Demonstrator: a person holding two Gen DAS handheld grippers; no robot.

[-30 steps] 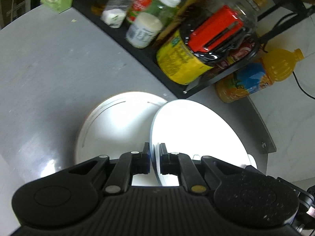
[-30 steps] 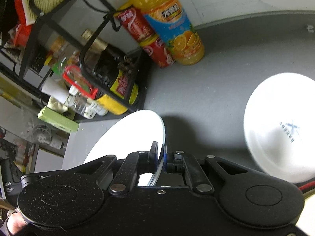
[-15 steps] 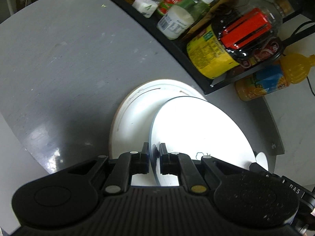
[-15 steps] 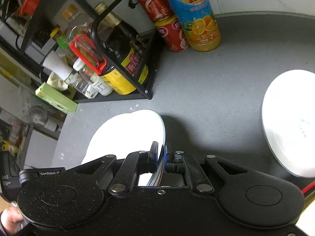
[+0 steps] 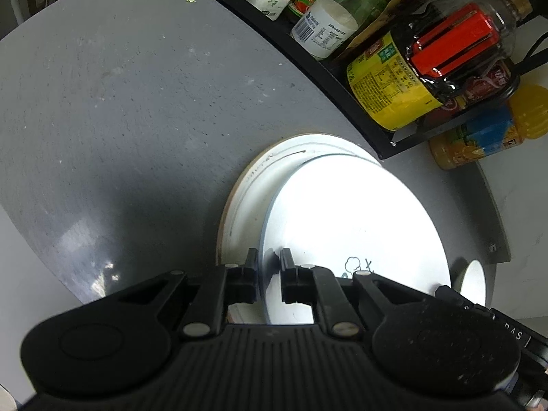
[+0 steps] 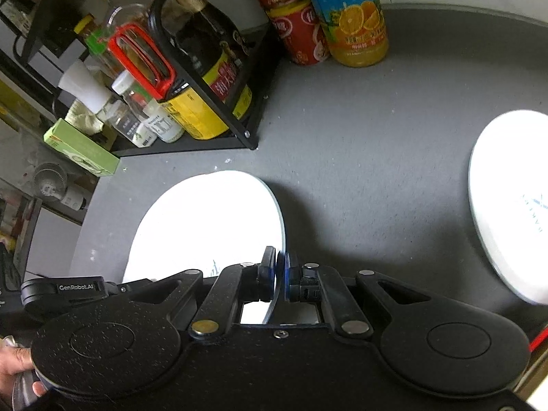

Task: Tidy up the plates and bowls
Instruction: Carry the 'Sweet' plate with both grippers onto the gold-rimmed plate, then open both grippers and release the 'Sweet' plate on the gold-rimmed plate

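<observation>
White plate pinched by both my grippers' fingers, left and right | hovering over stack plate on grey surface | I'd centre it, lower level, release together.

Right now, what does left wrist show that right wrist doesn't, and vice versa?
Left wrist only: the larger bottom plate lying under the held plate, and a small white bowl at the table's edge.

Right wrist only: a separate white plate off to the right, red cans, a green box.

Both: the held plate with both grippers clamped on its rim, the black rack, the orange juice bottle, the grey table.
</observation>
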